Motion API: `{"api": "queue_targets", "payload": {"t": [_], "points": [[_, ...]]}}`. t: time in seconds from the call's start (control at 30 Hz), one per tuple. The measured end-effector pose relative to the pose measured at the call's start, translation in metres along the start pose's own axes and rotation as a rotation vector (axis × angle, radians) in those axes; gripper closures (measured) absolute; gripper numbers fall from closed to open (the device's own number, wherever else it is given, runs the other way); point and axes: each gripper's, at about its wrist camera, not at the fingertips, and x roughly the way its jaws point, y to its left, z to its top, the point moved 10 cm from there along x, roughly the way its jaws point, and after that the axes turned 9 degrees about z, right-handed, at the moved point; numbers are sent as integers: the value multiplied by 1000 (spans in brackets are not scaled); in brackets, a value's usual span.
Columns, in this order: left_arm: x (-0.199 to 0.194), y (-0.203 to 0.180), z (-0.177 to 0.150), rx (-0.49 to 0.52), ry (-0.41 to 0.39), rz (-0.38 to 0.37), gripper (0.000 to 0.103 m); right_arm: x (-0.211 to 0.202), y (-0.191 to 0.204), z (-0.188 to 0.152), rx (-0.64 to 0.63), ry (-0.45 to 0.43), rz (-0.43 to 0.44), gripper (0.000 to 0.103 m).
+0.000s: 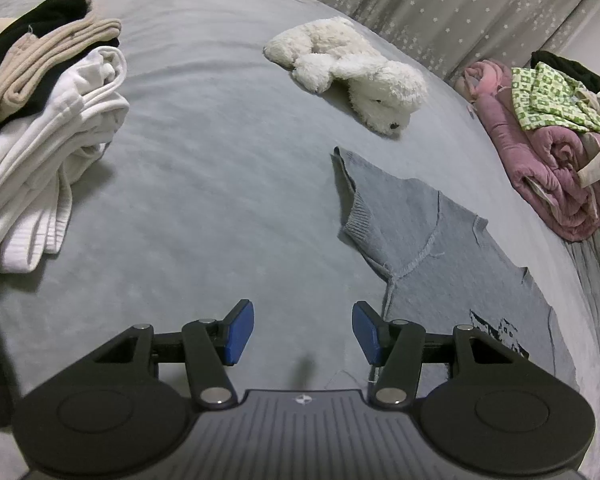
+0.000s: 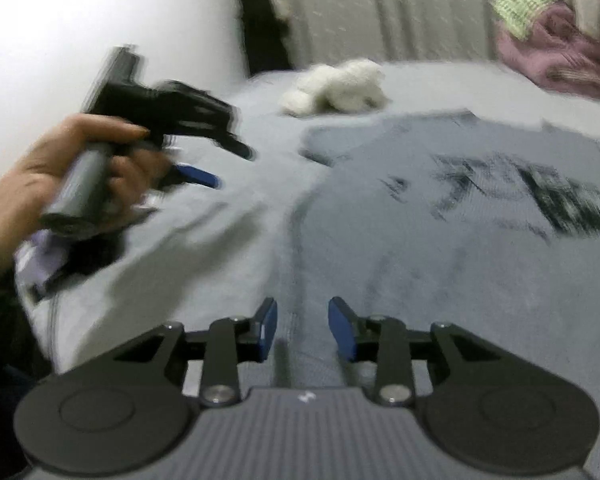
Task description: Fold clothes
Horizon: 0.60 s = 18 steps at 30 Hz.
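Observation:
A grey knit sweater [image 1: 440, 248] with a black print lies spread flat on the grey bed [image 1: 200, 160], to the right of my left gripper [image 1: 303, 332]. That gripper hovers over bare sheet with its blue pads apart and nothing between them. In the blurred right wrist view the sweater [image 2: 440, 240] fills the right half, print facing up. My right gripper [image 2: 302, 330] hangs just above the sweater's near part, its pads apart with no cloth pinched between them. A hand [image 2: 40, 176] holds the left gripper at the left of that view.
A stack of folded white, beige and black clothes [image 1: 52, 140] sits at the left. A white plush toy [image 1: 352, 72] lies beyond the sweater. A rolled pink blanket [image 1: 548, 160] topped with a green checked cloth [image 1: 552, 100] lies at the right edge, before a star-patterned curtain [image 1: 460, 0].

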Motion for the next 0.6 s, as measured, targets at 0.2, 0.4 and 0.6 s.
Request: {"api": "queue_targets", "payload": {"t": [0.2,0.4,0.6], "points": [[1,-2,-1,3,3,-1,49,18,14,-19,-88,89,-11,79],[2,-2,-1,5,3,4,49,15,15,-16,17,57,67,95],[4,-7,-3,20,6,6,49,26,36,-24,72,78,157,96]]}}
